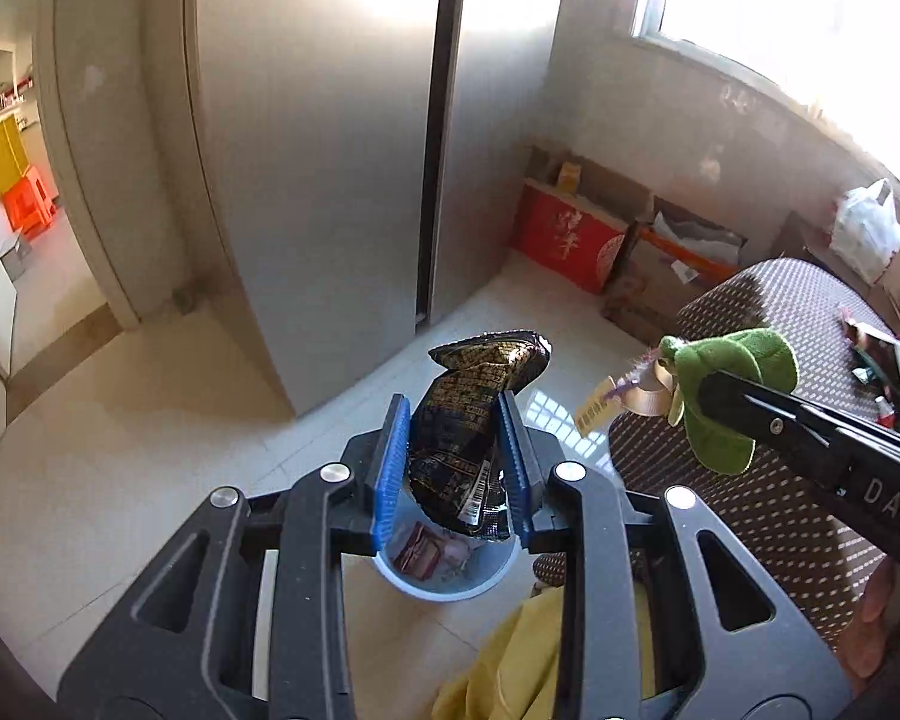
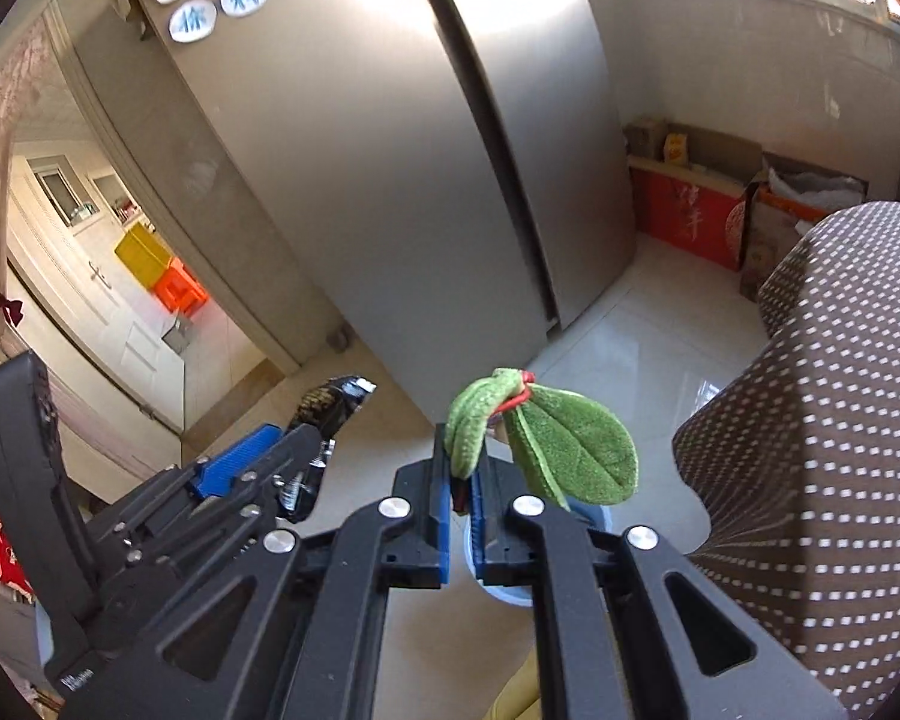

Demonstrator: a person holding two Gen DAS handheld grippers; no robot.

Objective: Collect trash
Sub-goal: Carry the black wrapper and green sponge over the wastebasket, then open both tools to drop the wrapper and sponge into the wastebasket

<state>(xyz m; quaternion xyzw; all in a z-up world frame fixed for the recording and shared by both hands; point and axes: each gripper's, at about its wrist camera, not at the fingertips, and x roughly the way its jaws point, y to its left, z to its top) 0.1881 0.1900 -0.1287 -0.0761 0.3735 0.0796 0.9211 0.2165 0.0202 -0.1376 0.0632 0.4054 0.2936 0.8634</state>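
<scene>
Trash bin (image 1: 444, 570) sits on the floor straight below the left gripper (image 1: 453, 450), which is clamped on a black snack wrapper (image 1: 474, 420) standing upright between its pads, above the bin's mouth. Right gripper (image 2: 463, 480) is nearly closed on a green felt leaf (image 2: 564, 444), just beside the bin, slightly off toward the dotted table (image 2: 840, 420). Left looks better placed.

Black-gold wrapper (image 1: 474, 420), green felt leaves (image 2: 564, 444)
</scene>
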